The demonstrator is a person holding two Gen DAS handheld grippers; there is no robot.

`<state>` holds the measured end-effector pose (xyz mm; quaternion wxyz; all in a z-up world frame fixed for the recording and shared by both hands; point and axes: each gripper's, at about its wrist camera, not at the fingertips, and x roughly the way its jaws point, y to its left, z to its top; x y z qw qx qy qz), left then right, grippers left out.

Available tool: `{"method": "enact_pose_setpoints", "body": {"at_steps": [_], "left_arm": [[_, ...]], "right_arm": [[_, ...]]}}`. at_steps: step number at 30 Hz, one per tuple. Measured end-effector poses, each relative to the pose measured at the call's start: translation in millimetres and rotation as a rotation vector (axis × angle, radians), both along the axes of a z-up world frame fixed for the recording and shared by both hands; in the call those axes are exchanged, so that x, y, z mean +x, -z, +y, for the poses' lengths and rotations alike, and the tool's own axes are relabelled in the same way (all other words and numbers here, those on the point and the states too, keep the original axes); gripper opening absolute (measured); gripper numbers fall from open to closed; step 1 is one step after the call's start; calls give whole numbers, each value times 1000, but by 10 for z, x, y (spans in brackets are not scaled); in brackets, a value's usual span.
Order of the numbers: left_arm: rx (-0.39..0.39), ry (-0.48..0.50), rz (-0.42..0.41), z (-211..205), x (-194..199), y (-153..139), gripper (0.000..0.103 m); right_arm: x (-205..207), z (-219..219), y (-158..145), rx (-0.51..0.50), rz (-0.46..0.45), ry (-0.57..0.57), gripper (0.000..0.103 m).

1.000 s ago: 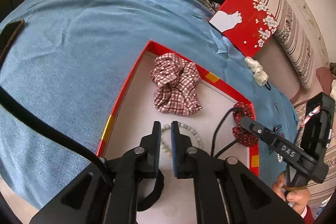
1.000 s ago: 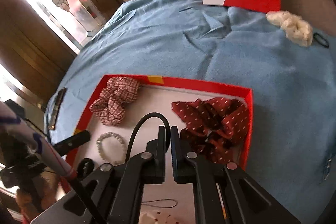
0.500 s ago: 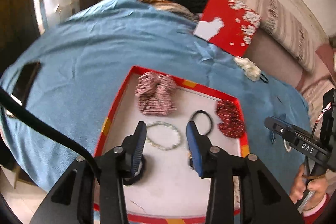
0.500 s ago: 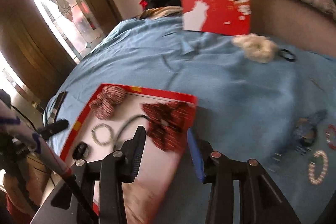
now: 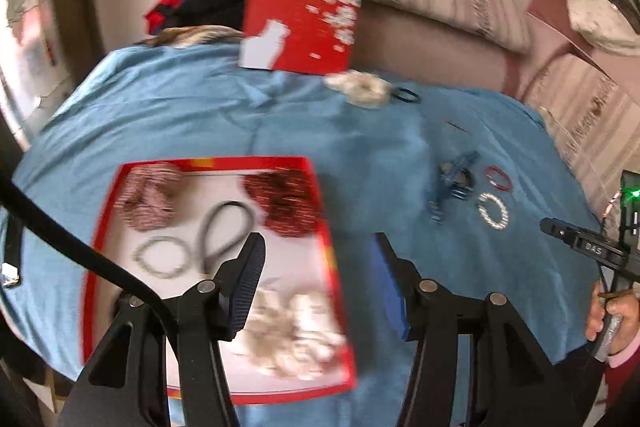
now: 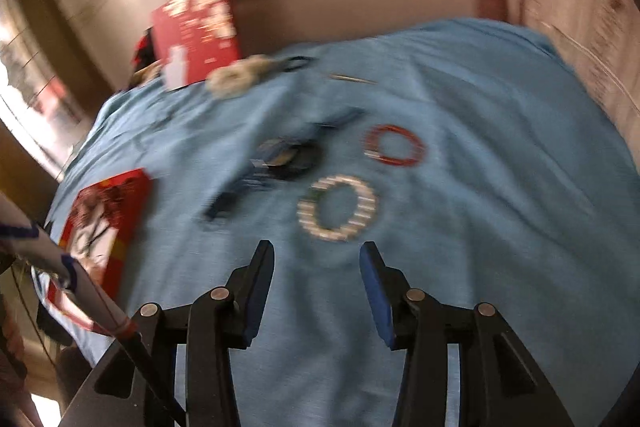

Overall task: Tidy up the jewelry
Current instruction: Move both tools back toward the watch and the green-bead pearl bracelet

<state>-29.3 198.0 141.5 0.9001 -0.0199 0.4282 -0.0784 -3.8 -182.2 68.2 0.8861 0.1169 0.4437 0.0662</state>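
Note:
A red-rimmed tray [image 5: 322, 227] on the blue cloth holds a checked scrunchie [image 5: 148, 199], a dark red dotted scrunchie [image 5: 288, 203], a black hair tie [image 5: 224, 235], a bead bracelet [image 5: 162, 257] and a white fluffy piece [image 5: 292, 339]. My left gripper [image 5: 318, 247] hovers over the tray's right edge, its jaws opening with nothing between them. My right gripper [image 6: 316, 255] hangs above the cloth just short of a pearl bracelet [image 6: 338, 209], its jaws also opening and empty. Beyond the bracelet lie a red ring [image 6: 394, 146] and blue clips [image 6: 280, 163].
A red lid with white flowers [image 5: 304, 23] leans at the cloth's far edge. Beside it lie a white scrunchie [image 5: 360, 89] and a small black tie [image 5: 406, 95]. Striped cushions line the back. A phone [image 5: 12, 255] lies at the far left.
Both grippers went from shut to open and pulled back out of the tray. The right one swung rightwards over the cloth to the loose bracelets. The hair tie and bead bracelet stay in the tray.

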Motion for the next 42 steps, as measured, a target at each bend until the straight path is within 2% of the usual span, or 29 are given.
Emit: {"method": "enact_pose_setpoints", "body": {"at_steps": [5, 14, 19, 22, 27, 29, 30, 31, 32, 33, 38, 42], "left_arm": [[35, 77, 39, -511, 64, 141, 53], [35, 196, 108, -1275, 310, 552, 53], [-18, 172, 151, -1361, 758, 812, 53], [6, 182, 162, -1448, 1023, 980, 53], [-52, 212, 242, -1588, 1307, 1246, 53], [-34, 211, 222, -1655, 1311, 1253, 53], [-31, 216, 220, -1685, 1307, 1248, 47], [-38, 220, 226, -1700, 1298, 1247, 22], [-37, 219, 236, -1702, 1297, 1250, 8], [-49, 223, 249, -1685, 1266, 1245, 7], [-90, 211, 270, -1458, 969, 1160, 7], [-94, 230, 286, -1189, 469, 1100, 7]], "right_arm": [[-74, -337, 173, 26, 11, 57, 48], [109, -416, 499, 52, 32, 57, 48], [269, -383, 603, 81, 40, 35, 48], [393, -300, 655, 86, 43, 16, 48], [575, -137, 682, 42, 27, 1, 48], [642, -80, 688, 17, 20, 1, 48], [665, -59, 694, 6, 21, 2, 48], [690, -29, 699, -13, 23, 6, 34], [704, -8, 705, -31, 26, 8, 23], [718, 12, 718, -42, 35, 4, 12], [525, 40, 683, -71, 38, -23, 11], [188, -25, 662, -81, 52, -41, 11]]}}
